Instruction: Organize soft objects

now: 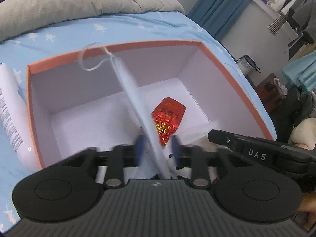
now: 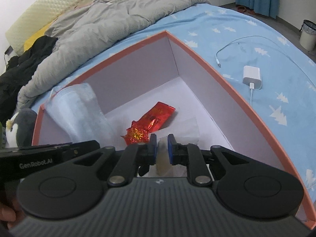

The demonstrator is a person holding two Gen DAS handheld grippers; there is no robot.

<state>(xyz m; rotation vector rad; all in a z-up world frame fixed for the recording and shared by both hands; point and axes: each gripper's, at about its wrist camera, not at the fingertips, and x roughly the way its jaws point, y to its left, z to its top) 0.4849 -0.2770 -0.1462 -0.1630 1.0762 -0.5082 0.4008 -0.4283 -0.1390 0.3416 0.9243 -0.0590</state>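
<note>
An orange-rimmed box (image 1: 118,46) with white walls sits open on the blue bed sheet. A red foil packet (image 1: 167,118) lies on its floor. My left gripper (image 1: 157,148) hangs over the box's near side with its blue pads apart. A light-blue face mask (image 1: 134,90) stands edge-on between them, clear of both pads. In the right wrist view the mask (image 2: 79,108) leans at the box's (image 2: 217,67) left wall, beside the red packet (image 2: 152,122). My right gripper (image 2: 162,148) holds a pale translucent packet (image 2: 163,158) that fills its narrow gap.
A white tube (image 1: 11,118) lies left of the box. A penguin plush (image 2: 17,126) sits beside the box, and a white charger (image 2: 252,77) with its cable lies on the sheet to the right. A grey duvet (image 2: 118,19) covers the far bed.
</note>
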